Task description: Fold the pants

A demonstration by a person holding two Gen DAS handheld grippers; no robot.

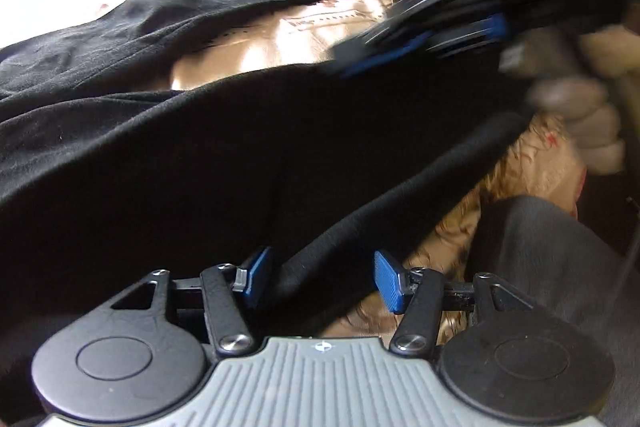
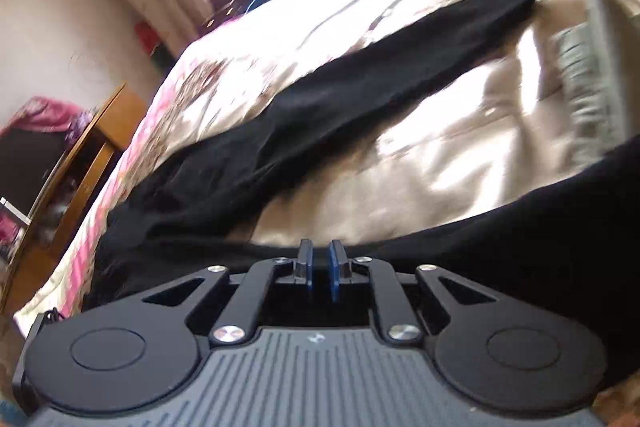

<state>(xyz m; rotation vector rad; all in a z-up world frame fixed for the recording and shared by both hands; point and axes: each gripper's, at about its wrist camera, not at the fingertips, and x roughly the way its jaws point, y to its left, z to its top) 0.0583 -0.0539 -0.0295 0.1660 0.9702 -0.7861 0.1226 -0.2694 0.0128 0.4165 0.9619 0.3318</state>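
Two grippers, black pants (image 1: 200, 155) spread over the bedspread (image 1: 280, 27), legs apart.
Left gripper (image 1: 318, 281) spread, hem loose between its pads; right gripper (image 2: 320, 267) pinching the near leg. Risk: fabric slips, fold goes crooked.

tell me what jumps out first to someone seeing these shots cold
The black pants sprawl across a shiny gold bedspread, one leg stretching towards the far side. In the left wrist view, the left gripper stands open around a fold of the pants, while the blurred right gripper crosses the upper right.
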